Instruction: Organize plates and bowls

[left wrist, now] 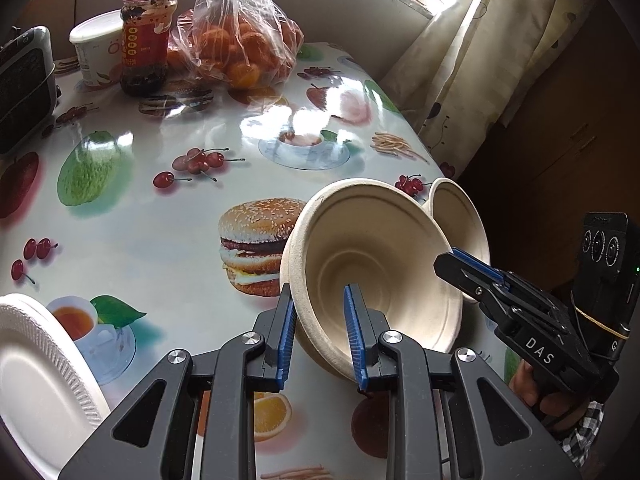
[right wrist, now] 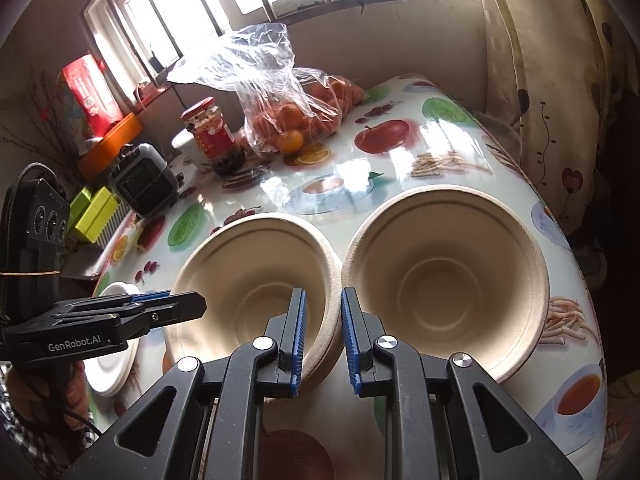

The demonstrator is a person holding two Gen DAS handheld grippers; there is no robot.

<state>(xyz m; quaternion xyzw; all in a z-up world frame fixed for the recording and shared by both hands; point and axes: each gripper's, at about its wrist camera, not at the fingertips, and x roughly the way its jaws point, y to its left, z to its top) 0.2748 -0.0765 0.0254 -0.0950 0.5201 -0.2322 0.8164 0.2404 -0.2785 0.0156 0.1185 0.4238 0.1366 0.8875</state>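
Note:
Two beige paper bowls sit side by side on the fruit-print table. In the left wrist view my left gripper point(left wrist: 320, 330) is open, its fingers astride the near rim of the left bowl point(left wrist: 372, 264); the other bowl point(left wrist: 460, 224) stands behind it. In the right wrist view my right gripper point(right wrist: 323, 340) is open, its fingers astride the right rim of the left bowl point(right wrist: 248, 280), beside the right bowl point(right wrist: 444, 292). A white foam plate point(left wrist: 36, 380) lies at the lower left; it also shows in the right wrist view point(right wrist: 110, 364).
At the table's far end stand a bag of oranges point(left wrist: 240, 48), a red-lidded jar point(left wrist: 146, 40), a white cup point(left wrist: 96, 48) and a small dark heater point(left wrist: 24, 84). A patterned curtain point(left wrist: 480, 60) hangs past the right table edge.

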